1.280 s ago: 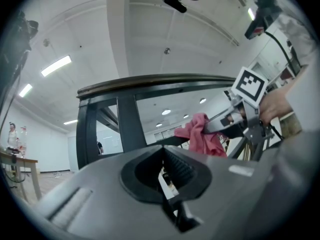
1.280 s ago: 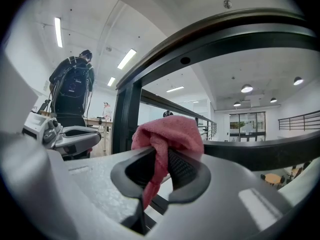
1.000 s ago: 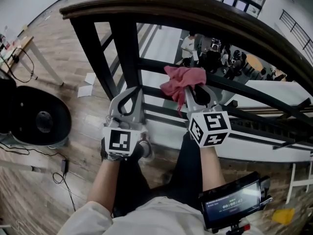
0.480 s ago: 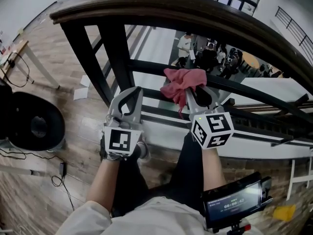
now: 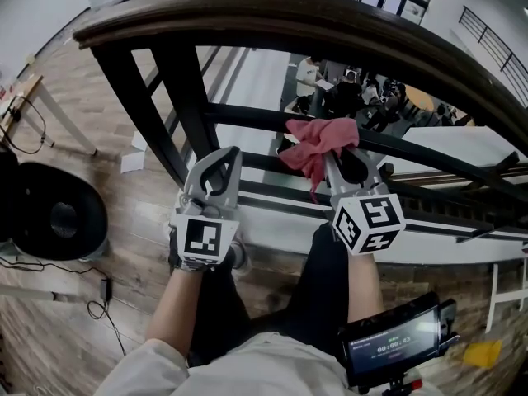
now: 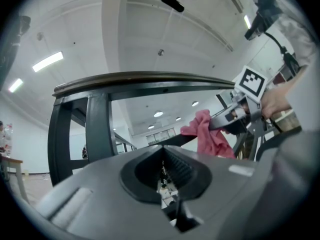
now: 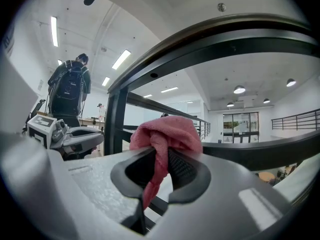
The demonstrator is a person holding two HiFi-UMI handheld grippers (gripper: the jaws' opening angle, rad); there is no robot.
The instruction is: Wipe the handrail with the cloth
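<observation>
Right gripper (image 5: 340,157), jaws clamped on the pink cloth (image 5: 317,137), beneath the dark wooden handrail (image 5: 330,21); left gripper (image 5: 221,157), jaws together, empty.

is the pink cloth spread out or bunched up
Bunched up: the cloth sits crumpled in a lump, pinched between the jaws of the right gripper, one tail hanging below.

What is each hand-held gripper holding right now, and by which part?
The right hand-held gripper pinches the pink cloth by a bunched fold; the left hand-held gripper, jaws shut, holds nothing.
</observation>
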